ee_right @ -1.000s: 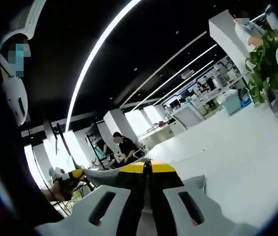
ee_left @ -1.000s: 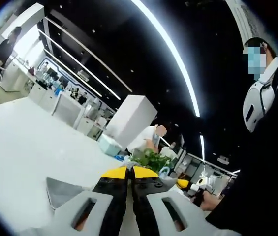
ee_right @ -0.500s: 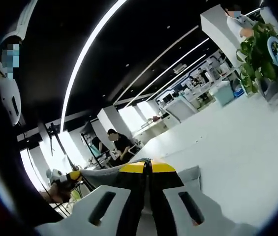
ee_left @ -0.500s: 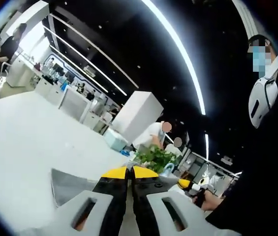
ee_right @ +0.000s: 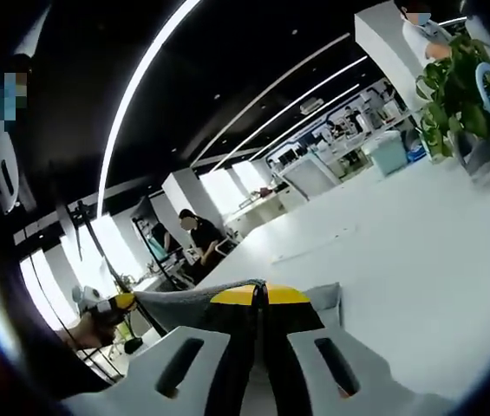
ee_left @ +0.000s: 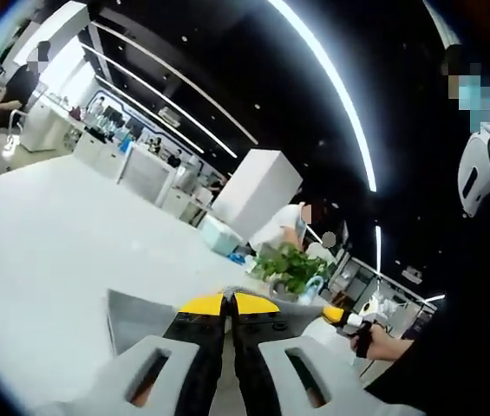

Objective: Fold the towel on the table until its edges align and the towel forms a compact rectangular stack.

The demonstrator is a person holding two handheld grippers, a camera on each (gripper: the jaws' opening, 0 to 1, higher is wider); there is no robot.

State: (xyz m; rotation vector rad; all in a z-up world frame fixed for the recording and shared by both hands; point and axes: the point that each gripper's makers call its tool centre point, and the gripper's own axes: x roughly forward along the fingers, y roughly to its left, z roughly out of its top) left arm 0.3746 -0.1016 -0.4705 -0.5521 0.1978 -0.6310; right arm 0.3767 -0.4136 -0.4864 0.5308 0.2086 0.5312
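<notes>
Pinching the grey cloth towel (ee_left: 136, 314) with both tools, held up off the white table (ee_left: 45, 251).

Left gripper (ee_left: 228, 302) and right gripper (ee_right: 258, 295) each have yellow tips pressed together on a towel edge; compared with a second ago more grey shows beside each, and it's stretched tauter between them. Most of the towel is hidden behind the jaws. Further back, one green leafy potted plant (ee_right: 448, 91), then some people, too blurry to count properly.
</notes>
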